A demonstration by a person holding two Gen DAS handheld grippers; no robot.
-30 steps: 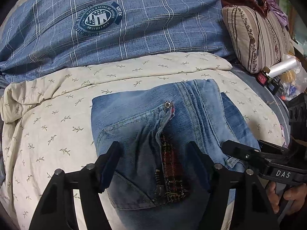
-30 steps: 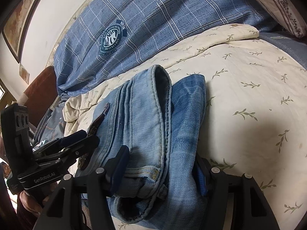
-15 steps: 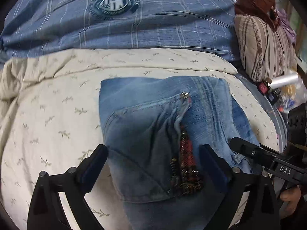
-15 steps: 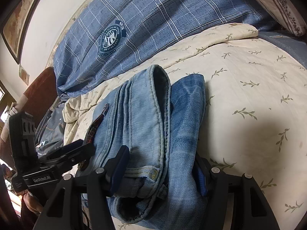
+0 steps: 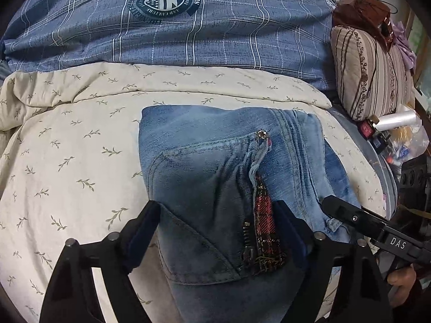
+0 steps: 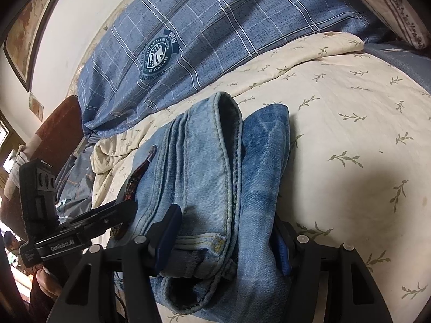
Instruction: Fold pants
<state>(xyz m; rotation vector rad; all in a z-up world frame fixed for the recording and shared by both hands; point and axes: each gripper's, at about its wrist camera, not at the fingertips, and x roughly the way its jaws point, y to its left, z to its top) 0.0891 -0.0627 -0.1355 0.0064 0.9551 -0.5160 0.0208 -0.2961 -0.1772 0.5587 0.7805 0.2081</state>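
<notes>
Folded jeans (image 5: 215, 177) lie on the cream quilt (image 5: 67, 161), both grippers at the near end.

Left gripper (image 5: 219, 231): jaws wide and just closing in, straddling the fly and zip; pads look near the denim, contact uncertain. Right gripper (image 6: 223, 245): half open, pads pressed on the stacked hem edges at the bundle's right side. Blue plaid duvet (image 5: 215, 35) lies beyond, striped pillow (image 5: 371, 72) far right.

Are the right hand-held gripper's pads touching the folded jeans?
Touching. The right wrist view shows the right hand-held gripper straddling the folded jeans, both blue pads pressed against the denim stack's sides with no gap visible.
</notes>
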